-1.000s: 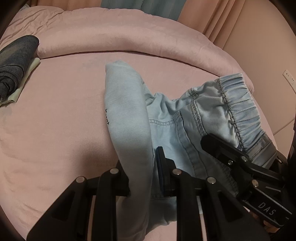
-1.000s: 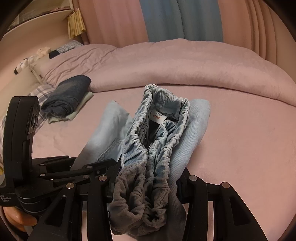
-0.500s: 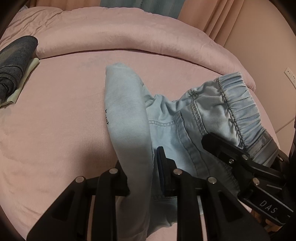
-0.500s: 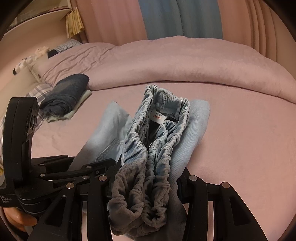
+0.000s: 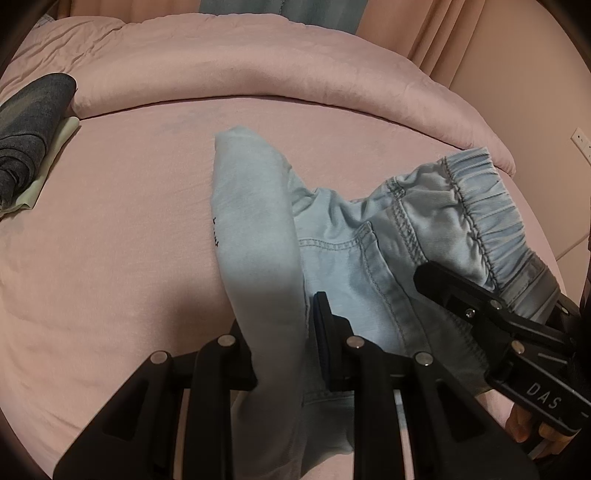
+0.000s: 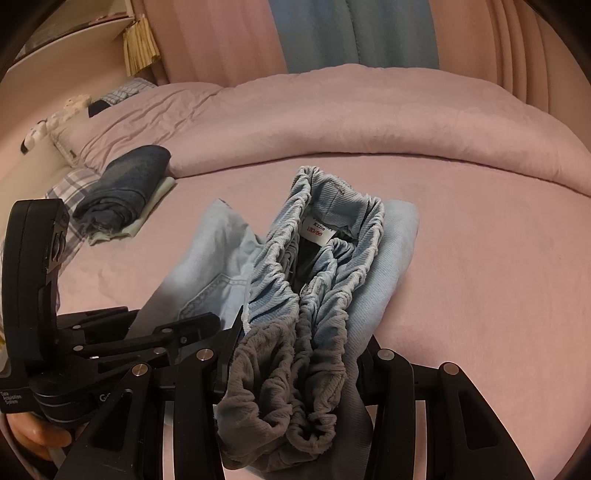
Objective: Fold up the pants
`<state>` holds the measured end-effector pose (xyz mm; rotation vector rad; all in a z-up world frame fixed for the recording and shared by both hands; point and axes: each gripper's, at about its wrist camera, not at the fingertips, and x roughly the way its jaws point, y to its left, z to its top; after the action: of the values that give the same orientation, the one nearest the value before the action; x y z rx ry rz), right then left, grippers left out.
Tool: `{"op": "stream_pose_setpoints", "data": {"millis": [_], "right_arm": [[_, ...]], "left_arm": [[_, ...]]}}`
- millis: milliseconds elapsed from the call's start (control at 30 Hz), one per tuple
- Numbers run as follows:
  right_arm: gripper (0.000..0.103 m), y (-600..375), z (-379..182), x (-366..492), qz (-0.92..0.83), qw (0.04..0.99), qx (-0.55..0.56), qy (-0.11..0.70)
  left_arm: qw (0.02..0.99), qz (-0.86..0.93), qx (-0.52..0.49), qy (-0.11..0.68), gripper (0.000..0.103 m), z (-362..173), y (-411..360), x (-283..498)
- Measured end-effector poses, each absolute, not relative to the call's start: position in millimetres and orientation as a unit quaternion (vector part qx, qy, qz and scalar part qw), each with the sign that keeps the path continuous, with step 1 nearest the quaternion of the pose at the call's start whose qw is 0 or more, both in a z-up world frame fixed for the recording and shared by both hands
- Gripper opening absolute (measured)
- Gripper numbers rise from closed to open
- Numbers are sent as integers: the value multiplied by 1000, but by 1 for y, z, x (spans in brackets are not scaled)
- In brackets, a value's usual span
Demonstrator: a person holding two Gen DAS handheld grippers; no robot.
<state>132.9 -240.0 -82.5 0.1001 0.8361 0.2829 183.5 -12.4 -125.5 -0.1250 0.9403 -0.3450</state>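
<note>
nothing has shifted: both tongs, left [image 5: 284, 332] and right [image 6: 295, 354], stay clamped on pale pants [image 5: 354, 254] (pink bed)

Pants [image 5: 343, 243] on bed [image 5: 110, 229], folded clothes [image 5: 26, 140] far left

A pink bed [image 6: 480, 258] with a rolled duvet [image 6: 332, 118] stands before pink and blue curtains [image 6: 354, 33], under dim light

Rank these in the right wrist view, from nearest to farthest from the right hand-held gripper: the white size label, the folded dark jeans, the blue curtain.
1. White size label: inside the waistband of the pants that the right hand-held gripper clamps.
2. Folded dark jeans: on the bed, to the left.
3. Blue curtain: behind the bed.
</note>
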Motion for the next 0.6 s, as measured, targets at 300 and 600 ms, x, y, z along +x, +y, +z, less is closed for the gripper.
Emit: {"op": "stream_pose_setpoints", "data": {"millis": [300, 600], "right_arm": [[47, -245, -89, 136, 130, 898, 61, 415], [47, -250, -97, 141, 123, 893, 69, 428]], "left_arm": [[875, -158, -56, 455, 22, -130, -9, 186], [875, -148, -45, 459, 23, -136, -8, 188]]}}
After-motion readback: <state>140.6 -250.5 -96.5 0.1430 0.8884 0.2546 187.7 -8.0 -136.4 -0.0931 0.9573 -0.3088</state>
